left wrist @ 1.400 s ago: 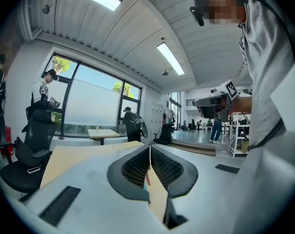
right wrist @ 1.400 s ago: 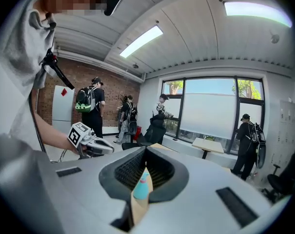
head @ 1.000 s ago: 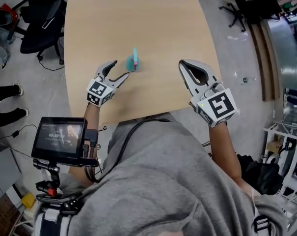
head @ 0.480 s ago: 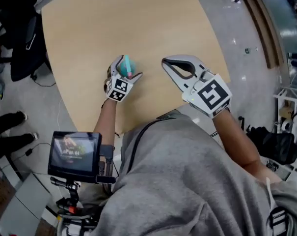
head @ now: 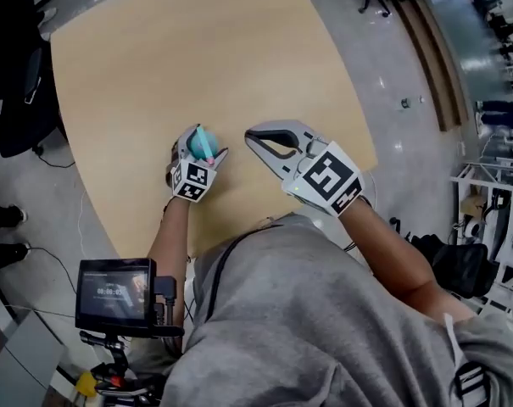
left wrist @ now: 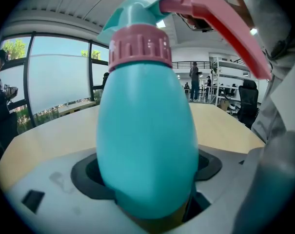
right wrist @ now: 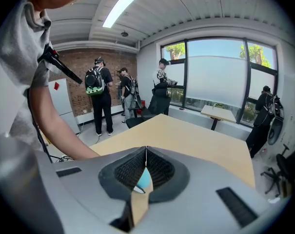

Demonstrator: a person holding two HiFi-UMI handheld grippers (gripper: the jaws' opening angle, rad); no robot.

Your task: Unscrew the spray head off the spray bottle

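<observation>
Now we have the left gripper (head: 198, 147) around the bottle (left wrist: 147, 150), over the table (head: 197, 49) near its front edge. Its jaws have just been closing with the teal body between them, and they seem to press on it, though that body hides the pads. The spray head (left wrist: 206, 13) sits on its pink collar (left wrist: 140, 50). Our right gripper (head: 249, 135) hangs just beside, jaws together, empty.

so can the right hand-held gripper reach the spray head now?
Probably: the right hand-held gripper is close with nothing between, though its jaws are shut. The spray head stands bare above the left hand-held gripper, whose jaws have just been closing on the spray bottle.
</observation>
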